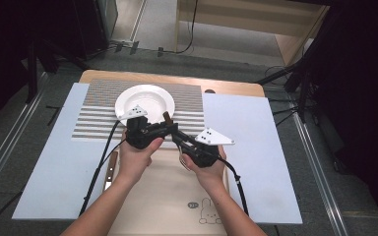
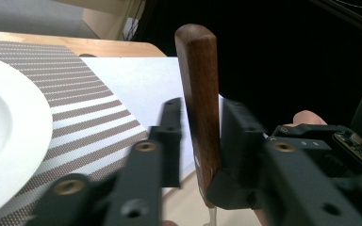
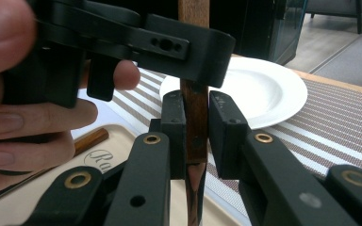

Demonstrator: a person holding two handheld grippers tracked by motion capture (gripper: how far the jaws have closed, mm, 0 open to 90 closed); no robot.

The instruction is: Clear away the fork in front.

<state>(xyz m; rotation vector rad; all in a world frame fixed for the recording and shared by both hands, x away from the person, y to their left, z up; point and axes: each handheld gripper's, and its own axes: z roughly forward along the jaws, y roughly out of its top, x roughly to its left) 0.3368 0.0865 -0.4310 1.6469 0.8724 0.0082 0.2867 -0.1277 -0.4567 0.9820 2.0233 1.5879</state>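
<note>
While gripped upright just beside plate point(image 1: 145, 102): wooden-handled utensil point(image 3: 194, 117), clamped low on handle by right gripper point(image 3: 197, 136), likely steadying it for a handover. Left gripper point(image 2: 200, 136) higher up the handle, jaws narrowed around it, contact not certain.

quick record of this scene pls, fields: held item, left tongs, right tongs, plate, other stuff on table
held item: wooden-handled utensil, upright
left tongs: handle between the jaws, gap on one side
right tongs: shut on the handle lower down
plate: white, empty, on striped placemat
other: second wooden-handled utensil beside beige tray with rabbit drawing
</note>
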